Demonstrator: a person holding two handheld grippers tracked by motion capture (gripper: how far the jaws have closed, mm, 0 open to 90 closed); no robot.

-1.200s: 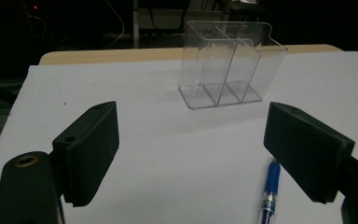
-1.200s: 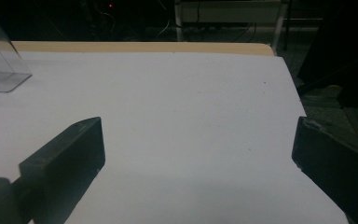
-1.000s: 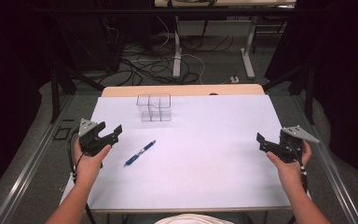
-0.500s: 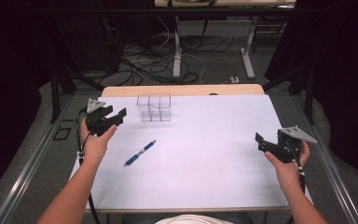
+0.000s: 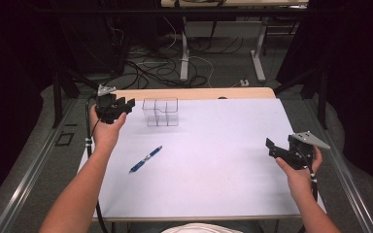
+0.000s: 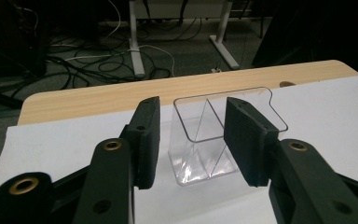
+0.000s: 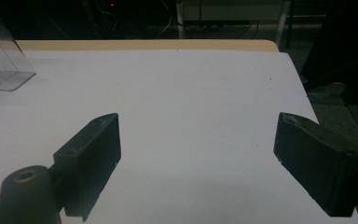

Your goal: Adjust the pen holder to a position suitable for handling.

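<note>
At ten o'clock on the table, our left gripper [image 5: 126,103], jaws just narrowing yet empty, lines up on the clear organizer [image 6: 214,135] to grasp it, while our right gripper [image 5: 271,145] idles open.

A clear plastic organizer [image 5: 161,112] with inner dividers stands upright and empty near the table's far edge.

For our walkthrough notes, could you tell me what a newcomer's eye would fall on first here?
Probably the clear plastic organizer at the far side of the white table, with the left gripper raised beside it, jaws apart. Next, the blue pen lying alone nearer the person.
</note>
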